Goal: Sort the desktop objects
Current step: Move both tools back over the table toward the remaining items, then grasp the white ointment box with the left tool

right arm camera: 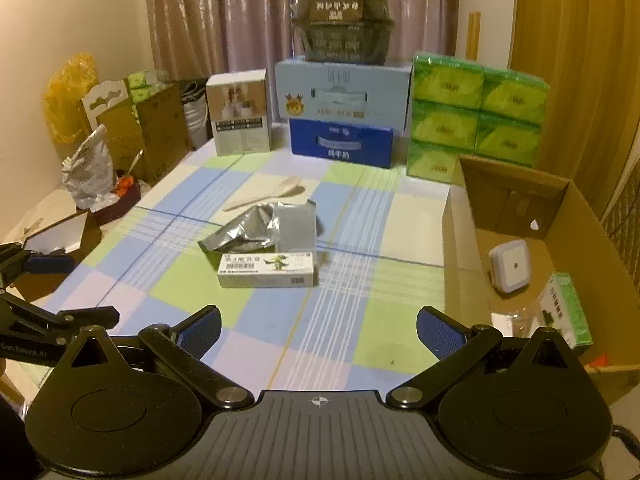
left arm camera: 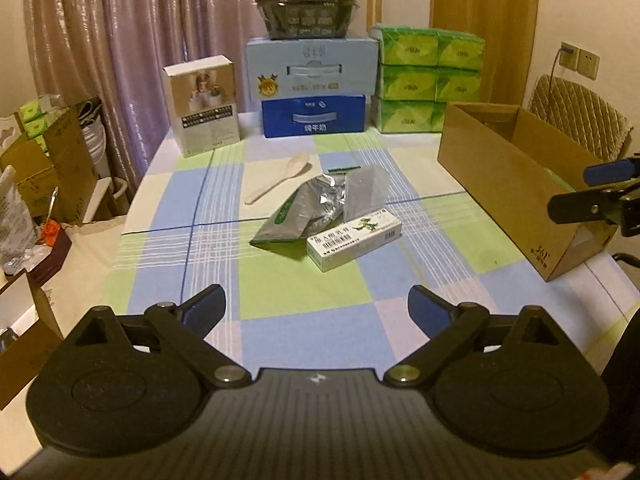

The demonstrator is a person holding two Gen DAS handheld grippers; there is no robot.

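A white and green medicine box [left arm camera: 354, 243] [right arm camera: 267, 270] lies mid-table on the checked cloth. Behind it sit crumpled silver foil bags [left arm camera: 316, 208] [right arm camera: 260, 228] and a pale plastic spoon [left arm camera: 280, 184] [right arm camera: 264, 196]. My left gripper [left arm camera: 316, 312] hovers open over the near cloth, short of the box, nothing between its fingers. My right gripper [right arm camera: 318, 330] is likewise open and empty, near the front edge. An open cardboard box [left arm camera: 504, 184] [right arm camera: 520, 216] stands at the right; inside it are a white square device [right arm camera: 511, 266], a green-edged box [right arm camera: 566, 310] and a clear bottle [right arm camera: 520, 316].
Stacked blue cartons [right arm camera: 340, 120], green tissue packs [right arm camera: 476, 116], a white photo box [right arm camera: 240, 114] and a dark basket [right arm camera: 344, 28] line the table's far side. Cardboard boxes and bags [right arm camera: 120, 132] crowd the left. A quilted chair [left arm camera: 580, 116] stands behind the open box.
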